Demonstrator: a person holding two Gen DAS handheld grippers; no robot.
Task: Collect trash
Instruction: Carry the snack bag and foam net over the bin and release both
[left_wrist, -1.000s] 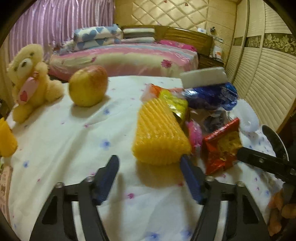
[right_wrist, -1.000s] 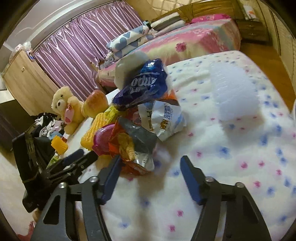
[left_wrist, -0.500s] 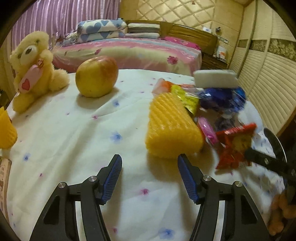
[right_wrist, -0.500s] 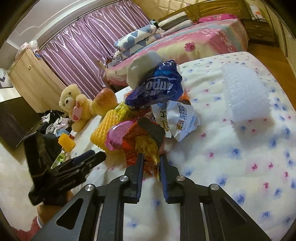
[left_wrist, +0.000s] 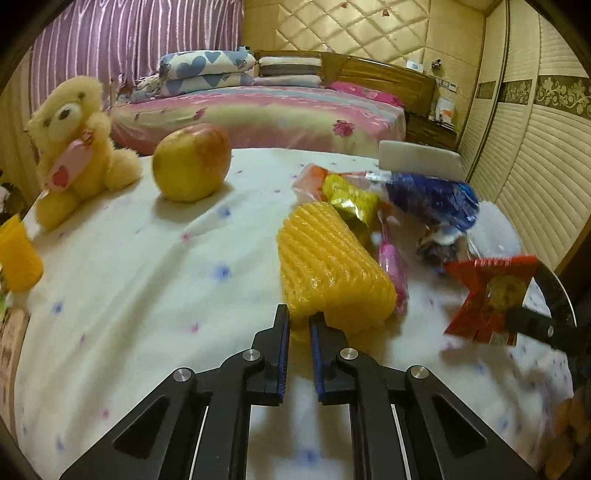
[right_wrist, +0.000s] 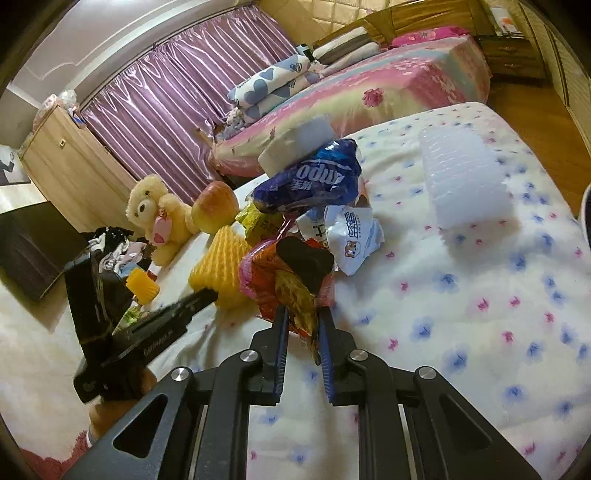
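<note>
Now the yellow foam net (left_wrist: 328, 273) is pinched by the left gripper (left_wrist: 300, 325) at lower centre, the red snack wrapper (right_wrist: 291, 291) by the right gripper (right_wrist: 301, 321); both should be lifted gently.

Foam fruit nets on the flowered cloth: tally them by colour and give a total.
Yellow: 2 — yellow net by the wrappers, small yellow net at the cloth's edge
White: 1 — white net
Total: 3
</note>
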